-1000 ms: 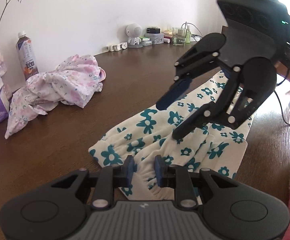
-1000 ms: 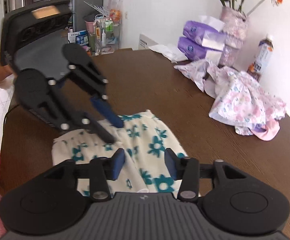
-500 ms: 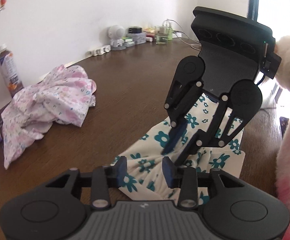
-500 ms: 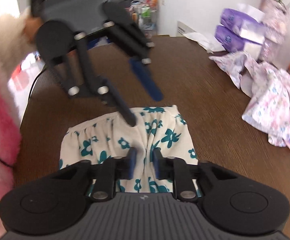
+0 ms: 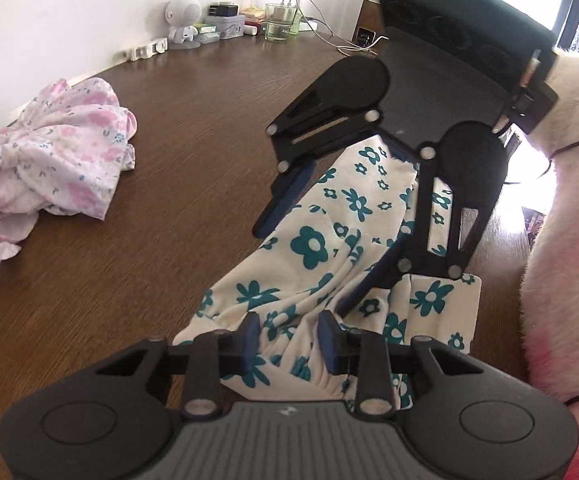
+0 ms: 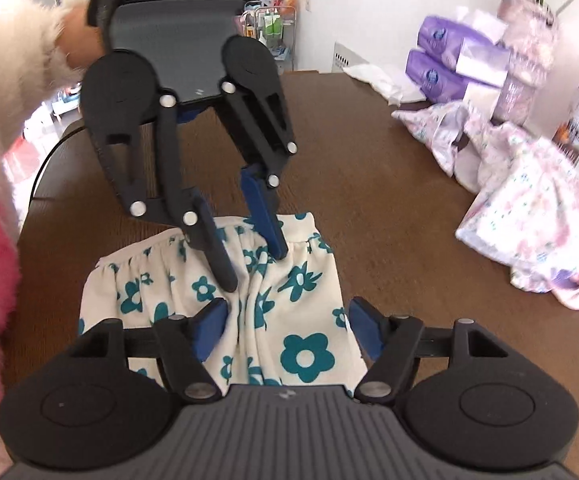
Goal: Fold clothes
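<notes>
On a brown wooden desk point(image 5: 193, 128), a crumpled pink-flowered garment point(image 5: 45, 152) lies well to the left of the left claw point(image 5: 289, 344), with a small white round-headed figure point(image 5: 183, 20) and a glass point(image 5: 279, 22) far ahead along the wall. The left claw, seen from its own camera, stands partly open, its blue-padded fingers point(image 5: 249, 338) either side of a bunched edge of the cream garment with teal flowers point(image 5: 329, 240); whether the pads press the cloth cannot be told. That garment stretches from between this claw's fingers forward and to the right across the desk, rumpled into folds near the claw and lying flatter farther off. Just ahead and to the right, the right claw reaches down over the same cloth, its fingers parted, held by a person in a fluffy cream and pink sleeve point(image 5: 569, 240). From the right wrist camera, the sleeve point(image 6: 5, 92) fills the left edge, and the left claw point(image 6: 255, 264) points down at the gathered waistband of the teal-flowered garment point(image 6: 301, 344) straight ahead. The right claw point(image 6: 285, 328) is wide open, gripping nothing, its fingers straddling the near part of the cloth. To its right lie the pink-flowered garment point(image 6: 537, 216), purple packs point(image 6: 445, 64) and a vase point(image 6: 525, 56).
</notes>
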`<state>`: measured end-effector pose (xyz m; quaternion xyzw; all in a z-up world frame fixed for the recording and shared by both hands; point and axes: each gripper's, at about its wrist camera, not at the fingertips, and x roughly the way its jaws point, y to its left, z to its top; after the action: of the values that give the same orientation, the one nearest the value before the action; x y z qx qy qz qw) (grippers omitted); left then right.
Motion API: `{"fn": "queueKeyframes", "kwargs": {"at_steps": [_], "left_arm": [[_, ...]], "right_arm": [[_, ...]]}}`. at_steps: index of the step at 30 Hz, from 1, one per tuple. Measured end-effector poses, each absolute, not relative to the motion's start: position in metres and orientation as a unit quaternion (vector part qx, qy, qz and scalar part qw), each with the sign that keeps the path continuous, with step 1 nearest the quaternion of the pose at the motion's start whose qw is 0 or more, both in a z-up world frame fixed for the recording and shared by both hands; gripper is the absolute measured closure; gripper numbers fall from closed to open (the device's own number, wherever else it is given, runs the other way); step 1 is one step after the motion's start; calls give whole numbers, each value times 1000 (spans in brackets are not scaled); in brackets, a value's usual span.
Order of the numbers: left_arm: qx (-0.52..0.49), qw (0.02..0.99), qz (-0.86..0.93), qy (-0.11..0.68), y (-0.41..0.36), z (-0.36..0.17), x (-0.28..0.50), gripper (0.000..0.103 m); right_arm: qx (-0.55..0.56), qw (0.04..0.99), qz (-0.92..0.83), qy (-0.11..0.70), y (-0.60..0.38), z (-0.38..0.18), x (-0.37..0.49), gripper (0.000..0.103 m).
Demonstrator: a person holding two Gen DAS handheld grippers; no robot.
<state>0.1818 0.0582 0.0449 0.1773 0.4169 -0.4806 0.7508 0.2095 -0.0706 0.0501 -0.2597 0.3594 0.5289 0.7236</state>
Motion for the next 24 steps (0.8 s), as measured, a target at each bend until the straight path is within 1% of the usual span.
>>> {"fn": "queueKeyframes", "kwargs": {"at_steps": [1,2,3,4,6,7,8,9,11,14,18,19,20,21,22,23,24], "left_arm": [[178,752,-479,416,58,45,180,73],[178,755,-477,413,59,45,180,72],[178,758,-474,410,59,46,179,72],[178,761,-472,407,59,47,178,72],[179,767,-467,401,60,48,177,69],[182,769,-467,396,61,49,177,67],[185,771,-467,391,61,51,176,61],[188,774,-466,386,62,52,176,52],[194,781,-460,375,62,51,179,44],[192,774,-469,380,62,49,191,43],[199,741,-501,401,58,42,206,43],[200,735,-506,404,58,40,208,43],[196,731,-510,410,58,39,211,44],[192,726,-513,416,59,38,214,50],[185,722,-519,419,60,37,213,58],[179,717,-524,423,61,37,213,75],[174,714,-528,425,61,36,212,81]], "right_arm": [[-256,720,533,364,-70,49,211,35],[-251,715,538,369,-69,48,213,38],[-247,709,546,373,-70,48,214,52],[-243,702,554,375,-70,49,214,70],[-238,691,568,378,-72,50,214,80],[-243,689,570,375,-72,51,212,81],[-247,688,571,374,-72,51,211,82],[-247,687,571,376,-73,51,210,82],[-238,686,572,381,-74,50,211,82],[-240,685,575,377,-74,47,209,82],[-238,685,576,377,-75,46,210,82],[-235,687,574,379,-76,45,211,81],[-231,691,569,381,-77,45,213,76],[-228,695,564,384,-78,44,215,68],[-224,699,559,386,-80,44,216,64],[-220,703,555,388,-82,44,217,64],[-215,705,551,390,-84,43,219,64]]}}
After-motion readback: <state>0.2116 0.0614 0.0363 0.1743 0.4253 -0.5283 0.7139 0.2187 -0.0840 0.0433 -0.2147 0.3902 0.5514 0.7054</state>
